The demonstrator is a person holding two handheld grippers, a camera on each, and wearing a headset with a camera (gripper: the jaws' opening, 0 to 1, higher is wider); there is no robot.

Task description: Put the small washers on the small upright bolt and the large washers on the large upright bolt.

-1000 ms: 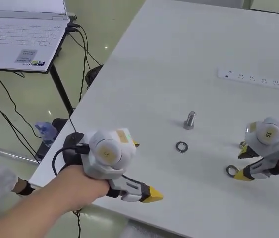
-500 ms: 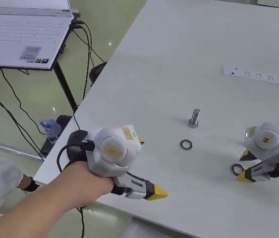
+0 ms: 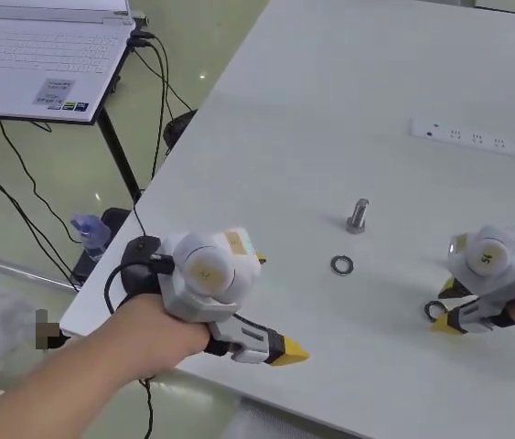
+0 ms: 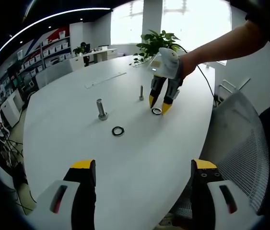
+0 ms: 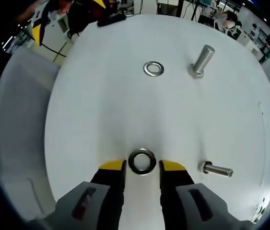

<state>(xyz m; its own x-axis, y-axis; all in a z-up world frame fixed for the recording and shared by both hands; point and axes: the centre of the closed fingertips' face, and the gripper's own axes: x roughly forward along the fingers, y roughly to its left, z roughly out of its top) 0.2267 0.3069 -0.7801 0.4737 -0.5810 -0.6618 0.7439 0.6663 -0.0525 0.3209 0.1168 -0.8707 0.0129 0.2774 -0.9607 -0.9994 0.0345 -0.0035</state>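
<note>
Sitting around a washer point(image 5: 142, 152) with jaws spread, the right gripper point(image 5: 143, 166) is ready to pinch it up.

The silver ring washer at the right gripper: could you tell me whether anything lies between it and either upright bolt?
Nothing visible does. The silver ring washer lies flat between the right gripper's open jaws; bare white table runs to the small steel bolt and the large steel bolt. The second washer lies aside.
</note>
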